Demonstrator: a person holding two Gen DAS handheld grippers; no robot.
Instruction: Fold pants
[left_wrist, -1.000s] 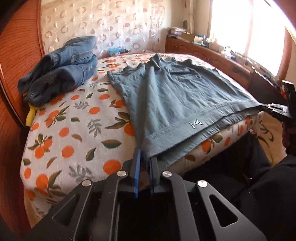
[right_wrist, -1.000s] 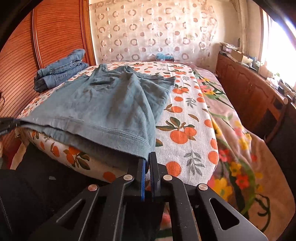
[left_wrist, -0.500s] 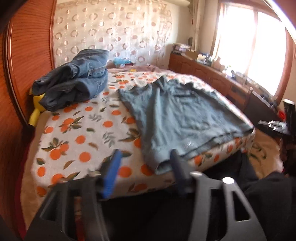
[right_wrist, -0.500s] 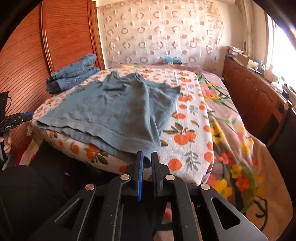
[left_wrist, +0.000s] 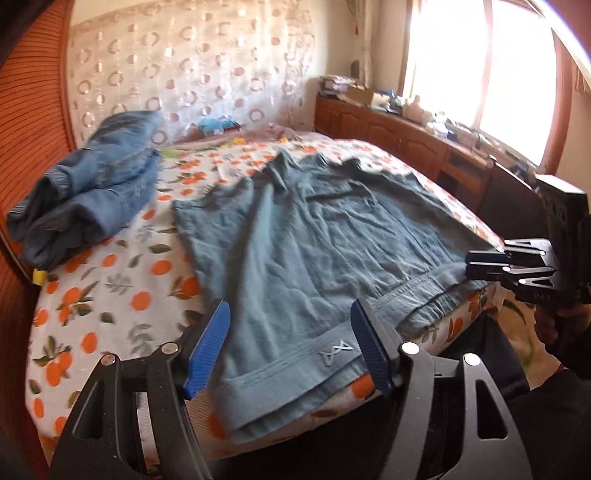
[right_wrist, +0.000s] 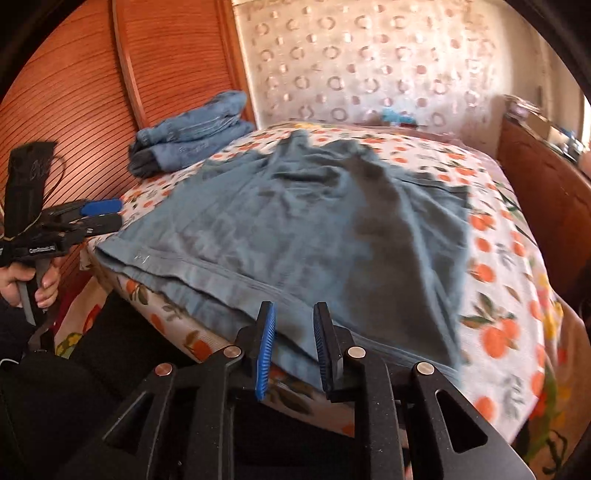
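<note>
Well, the grey-blue pants (left_wrist: 317, 258) lie spread flat across the orange-print bedspread (left_wrist: 110, 295), doubled over with two layers showing along the near hem, that hem draped just over the front edge of the bed. So by the look of it one fold is laid down and squared off, and I'd judge at least one more fold is left before this pair matches the folded jeans (left_wrist: 88, 195) stacked near the wooden headboard (right_wrist: 74, 92). Now to the fingers. On the left gripper (left_wrist: 291, 347) the blue pads (left_wrist: 207, 347) stand wide apart, straddling the hem corner with its small stitched logo; the cloth sits between them in the left wrist view but neither pad presses on it, so nothing is held there. Over on the right gripper (right_wrist: 293, 350) the jaws are opening right now, with only a narrow gap so far; the other hem corner shows between the blue pads (right_wrist: 266, 350) in the right wrist view, lying slack on the bed edge and not pinched. Both tools hover just off the near edge of the mattress, each one visible from the other's camera, and the pants rest on the bed under their own weight, free of both grips.
</note>
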